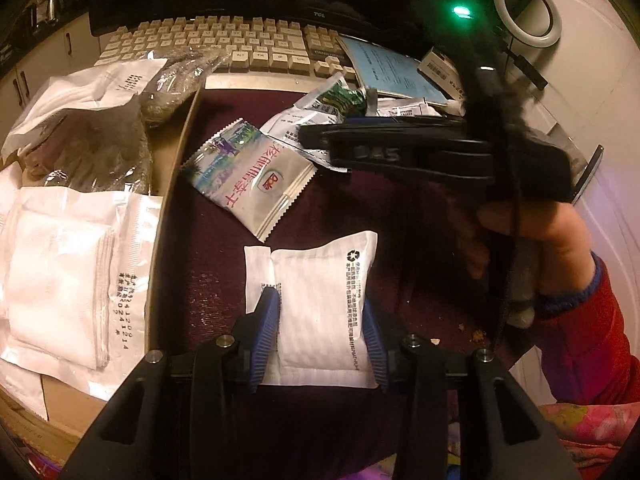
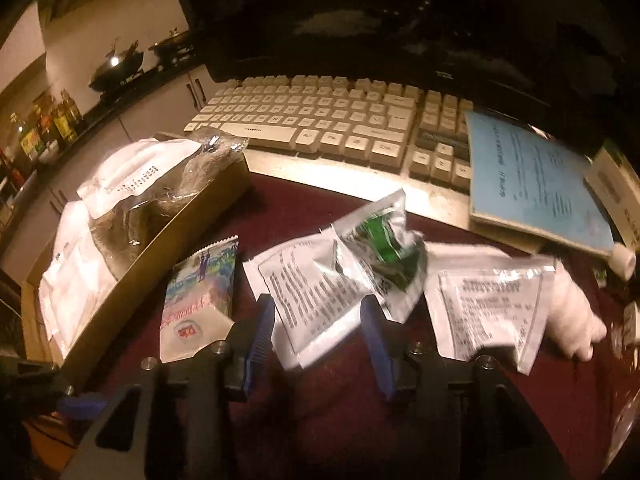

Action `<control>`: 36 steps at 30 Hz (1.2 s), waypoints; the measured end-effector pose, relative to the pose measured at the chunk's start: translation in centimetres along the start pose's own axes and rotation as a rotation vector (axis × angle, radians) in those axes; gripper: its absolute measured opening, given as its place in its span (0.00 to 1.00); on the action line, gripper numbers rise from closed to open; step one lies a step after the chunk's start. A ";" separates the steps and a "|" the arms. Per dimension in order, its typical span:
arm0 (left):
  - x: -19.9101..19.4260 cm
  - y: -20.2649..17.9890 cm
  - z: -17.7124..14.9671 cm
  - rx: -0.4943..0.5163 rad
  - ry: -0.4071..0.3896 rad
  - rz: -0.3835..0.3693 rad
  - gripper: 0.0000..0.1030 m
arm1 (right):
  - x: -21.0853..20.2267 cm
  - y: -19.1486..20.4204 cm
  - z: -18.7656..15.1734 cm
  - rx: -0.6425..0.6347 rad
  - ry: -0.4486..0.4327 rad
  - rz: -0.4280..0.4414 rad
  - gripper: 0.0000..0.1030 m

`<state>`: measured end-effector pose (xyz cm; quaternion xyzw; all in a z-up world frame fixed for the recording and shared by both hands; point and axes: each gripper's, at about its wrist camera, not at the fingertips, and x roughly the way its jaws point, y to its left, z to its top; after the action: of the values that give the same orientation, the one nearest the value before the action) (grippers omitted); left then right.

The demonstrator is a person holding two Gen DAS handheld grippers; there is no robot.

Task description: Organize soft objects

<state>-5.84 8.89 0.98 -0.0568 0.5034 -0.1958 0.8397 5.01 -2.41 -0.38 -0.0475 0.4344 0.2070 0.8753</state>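
In the left wrist view my left gripper (image 1: 318, 304) is shut on a puffy white packet (image 1: 320, 264) with a recycling mark, its blue pads pressing both sides above the dark red table. My right gripper (image 1: 316, 146), held by a hand in a red sleeve, hovers over a heap of packets further back. In the right wrist view my right gripper (image 2: 317, 302) stands open over a flat white printed packet (image 2: 308, 276) that lies between its pads. A green and silver packet (image 2: 384, 248) overlaps that one. A colourful snack packet (image 1: 248, 176) (image 2: 200, 292) lies beside the cardboard box.
The cardboard box (image 1: 176, 184) (image 2: 160, 240) on the left holds white packets and clear bags. A keyboard (image 2: 320, 120) and a dark monitor stand behind. To the right lie a blue booklet (image 2: 532, 196), another printed packet (image 2: 492, 308) and white cotton (image 2: 572, 312). A ring light (image 1: 526, 8) stands far right.
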 end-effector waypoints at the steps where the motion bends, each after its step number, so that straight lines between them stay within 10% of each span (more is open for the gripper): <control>1: 0.1 0.0 0.0 -0.002 0.002 -0.004 0.39 | 0.4 0.2 0.2 -0.012 0.006 -0.004 0.51; 5: 0.2 -0.1 -0.1 -0.001 0.006 -0.009 0.39 | 2.4 0.9 0.2 -0.079 0.014 -0.068 0.71; 15: 0.0 -0.2 -0.1 -0.014 0.000 0.012 0.39 | 1.8 1.4 -0.3 -0.069 -0.016 -0.043 0.40; 36: -3.3 -1.4 0.5 0.001 -0.084 -0.021 0.39 | -7.9 -0.9 -3.6 0.174 -0.197 0.017 0.38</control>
<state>-7.18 8.87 4.31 -0.0699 0.4671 -0.2020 0.8580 -1.56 -6.73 3.51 0.0527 0.3631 0.1796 0.9128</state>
